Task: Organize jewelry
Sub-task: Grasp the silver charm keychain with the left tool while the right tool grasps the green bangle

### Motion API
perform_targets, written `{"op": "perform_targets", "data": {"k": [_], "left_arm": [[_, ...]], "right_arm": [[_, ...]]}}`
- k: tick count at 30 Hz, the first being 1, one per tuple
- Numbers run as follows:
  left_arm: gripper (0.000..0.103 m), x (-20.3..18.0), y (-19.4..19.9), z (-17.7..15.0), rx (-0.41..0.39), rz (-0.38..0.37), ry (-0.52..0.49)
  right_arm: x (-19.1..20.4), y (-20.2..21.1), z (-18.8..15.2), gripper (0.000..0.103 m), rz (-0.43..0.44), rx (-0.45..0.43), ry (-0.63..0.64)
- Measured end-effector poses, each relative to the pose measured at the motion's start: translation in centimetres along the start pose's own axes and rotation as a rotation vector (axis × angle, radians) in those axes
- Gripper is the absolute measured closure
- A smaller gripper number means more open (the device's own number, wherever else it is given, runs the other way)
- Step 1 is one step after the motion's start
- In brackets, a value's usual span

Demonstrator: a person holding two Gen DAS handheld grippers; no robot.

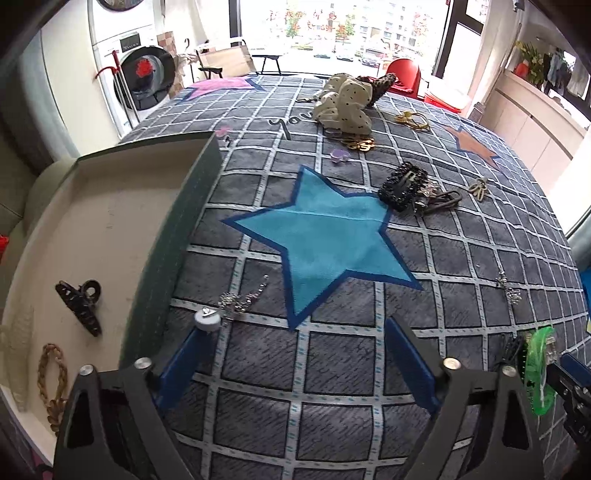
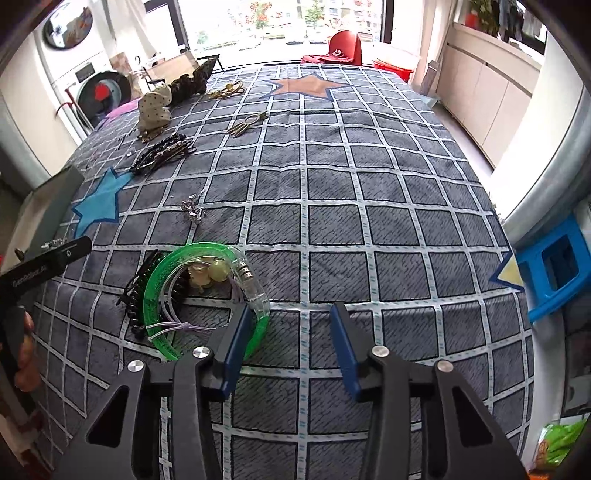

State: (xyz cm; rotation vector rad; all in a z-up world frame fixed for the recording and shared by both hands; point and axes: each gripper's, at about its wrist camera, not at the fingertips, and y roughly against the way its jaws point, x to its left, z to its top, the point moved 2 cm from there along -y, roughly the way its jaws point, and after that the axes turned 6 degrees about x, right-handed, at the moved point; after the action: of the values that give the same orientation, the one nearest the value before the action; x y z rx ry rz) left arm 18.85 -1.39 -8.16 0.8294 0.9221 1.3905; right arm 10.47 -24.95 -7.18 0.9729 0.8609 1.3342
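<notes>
The right gripper (image 2: 288, 339), jaws partly apart around bare cloth, holds nothing; the green bangle (image 2: 207, 295) lies just left of its left finger at lower centre-left, arc running up-left. The left gripper (image 1: 295, 358) gapes wide and empty. Only the left wrist view shows the open box (image 1: 110, 221) at its left, holding a black claw clip (image 1: 79, 306).

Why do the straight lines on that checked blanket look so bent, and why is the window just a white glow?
Left wrist view: the fisheye lens bows the blanket's grid outward, the window is overexposed, and the box's near wall is smeared. Right wrist view: same bulging grid, dark rounded corners, a washed-out window; the green bangle stays sharp.
</notes>
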Motion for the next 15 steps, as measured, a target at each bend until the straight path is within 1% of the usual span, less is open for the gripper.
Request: {"op": "perform_targets", "data": {"k": [1, 2, 3, 4, 5, 6, 7, 8, 9, 10, 13, 15], "left_arm": [[0.017, 0.1, 0.1, 0.0, -0.008, 0.004, 0.001], [0.030, 0.1, 0.3, 0.0, -0.016, 0.008, -0.002], [0.037, 0.0, 0.2, 0.0, -0.006, -0.012, -0.007], [0.038, 0.0, 0.4, -0.1, -0.014, -0.002, -0.012], [0.045, -0.1, 0.4, -0.1, -0.013, -0.006, -0.013], [0.049, -0.1, 0.4, -0.1, -0.019, -0.002, -0.015], [0.059, -0.1, 0.5, -0.2, -0.026, 0.008, -0.019], [0.072, -0.1, 0.5, -0.2, -0.031, 0.007, -0.021], [0.081, -0.1, 0.6, -0.3, -0.034, -0.001, -0.022], [0.100, 0.0, 0.7, -0.3, -0.033, -0.016, -0.028], [0.101, 0.0, 0.9, -0.6, -0.029, -0.058, -0.043], [0.101, -0.2, 1.4, -1.1, -0.039, -0.085, -0.071]], "right_arm": [[0.2, 0.0, 0.0, 0.060, -0.007, 0.000, 0.013], [0.4, 0.0, -0.1, 0.062, -0.013, 0.000, 0.024], [0.7, 0.0, -0.1, 0.065, -0.020, -0.001, 0.037], [0.8, 0.0, -0.1, 0.066, -0.023, -0.003, 0.046], [1.0, 0.0, -0.2, 0.071, -0.020, -0.004, 0.054], [1.1, 0.0, -0.2, 0.077, -0.016, -0.004, 0.057], [1.2, 0.1, -0.2, 0.081, -0.013, -0.005, 0.057], [1.2, 0.1, -0.3, 0.090, -0.009, -0.006, 0.056], [1.2, 0.1, -0.3, 0.091, -0.008, -0.008, 0.054], [1.2, 0.1, -0.4, 0.091, -0.006, -0.010, 0.053], [1.1, 0.3, -0.7, 0.092, 0.002, -0.013, 0.048], [0.9, 0.4, -0.9, 0.092, 0.017, -0.012, 0.039]]}}
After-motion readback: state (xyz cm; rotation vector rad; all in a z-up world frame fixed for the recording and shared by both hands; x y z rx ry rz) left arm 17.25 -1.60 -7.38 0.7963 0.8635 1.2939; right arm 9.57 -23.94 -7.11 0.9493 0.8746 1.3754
